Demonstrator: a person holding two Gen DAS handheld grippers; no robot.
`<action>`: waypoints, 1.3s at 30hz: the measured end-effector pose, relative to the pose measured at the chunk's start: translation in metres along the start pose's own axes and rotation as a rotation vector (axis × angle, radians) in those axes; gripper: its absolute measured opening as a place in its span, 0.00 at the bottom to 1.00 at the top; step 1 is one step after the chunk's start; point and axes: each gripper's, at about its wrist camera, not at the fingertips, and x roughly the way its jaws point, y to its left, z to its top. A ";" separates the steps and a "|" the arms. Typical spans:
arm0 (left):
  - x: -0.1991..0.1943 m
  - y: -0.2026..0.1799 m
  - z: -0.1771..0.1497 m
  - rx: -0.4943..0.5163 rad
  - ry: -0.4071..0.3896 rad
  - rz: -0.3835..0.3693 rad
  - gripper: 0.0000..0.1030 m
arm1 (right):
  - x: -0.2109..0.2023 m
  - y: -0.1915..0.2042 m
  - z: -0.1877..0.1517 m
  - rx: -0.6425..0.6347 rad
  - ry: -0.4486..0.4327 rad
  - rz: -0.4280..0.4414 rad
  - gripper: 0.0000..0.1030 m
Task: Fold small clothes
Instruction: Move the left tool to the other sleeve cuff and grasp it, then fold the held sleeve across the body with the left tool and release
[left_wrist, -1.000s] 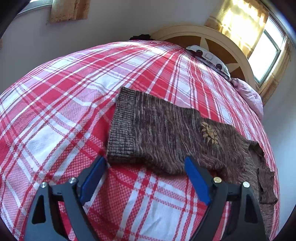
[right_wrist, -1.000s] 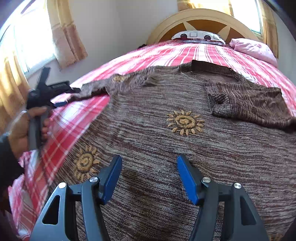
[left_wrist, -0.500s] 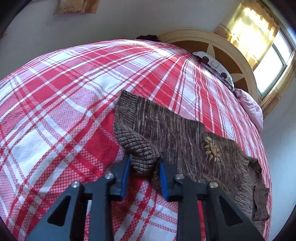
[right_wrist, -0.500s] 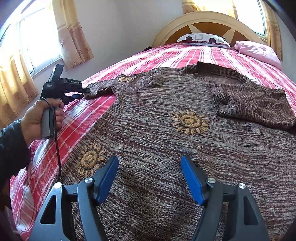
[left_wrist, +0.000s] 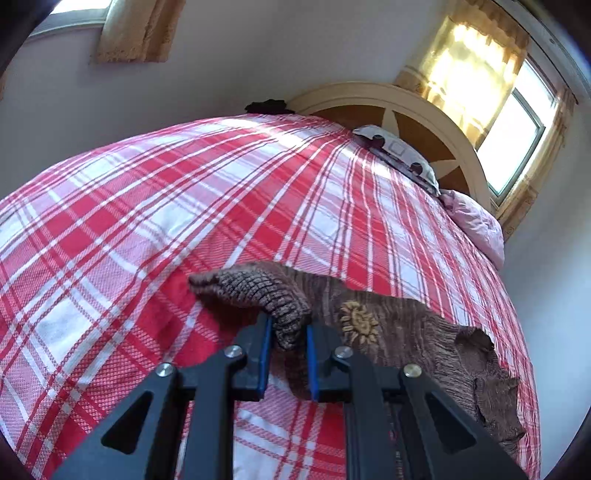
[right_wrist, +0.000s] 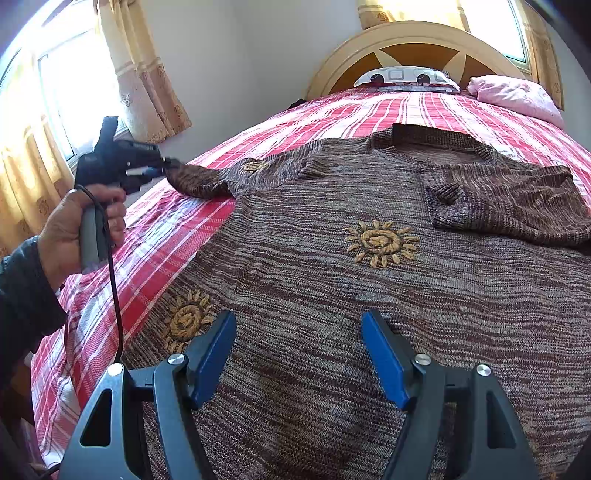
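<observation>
Your left gripper (left_wrist: 289, 338) is clamped on the sweater (right_wrist: 332, 288) sleeve cuff (left_wrist: 258, 291) — right gripper (right_wrist: 299, 347) gapes wide, hovering w/ the sweater body just beneath.

The sweater (right_wrist: 332, 280) runs off the frame's bottom and right edges; its far cuff (right_wrist: 192, 179) partly hides inside the left tool (right_wrist: 164, 166).

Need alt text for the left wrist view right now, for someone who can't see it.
The left gripper, its blue fingers shut on the ribbed sleeve cuff of a brown knit sweater, holds it above a red-and-white plaid bedspread. Behind lie two pillows, a rounded headboard and a sunlit curtained window.
</observation>
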 end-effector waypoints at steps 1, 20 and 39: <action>-0.003 -0.008 0.001 0.018 -0.009 -0.008 0.16 | 0.000 0.000 0.000 0.001 -0.001 0.002 0.69; -0.028 -0.180 -0.022 0.307 -0.014 -0.287 0.16 | -0.003 -0.002 -0.002 0.021 -0.021 0.024 0.69; 0.006 -0.230 -0.099 0.573 0.196 -0.297 0.79 | -0.005 -0.006 -0.003 0.035 -0.026 0.053 0.69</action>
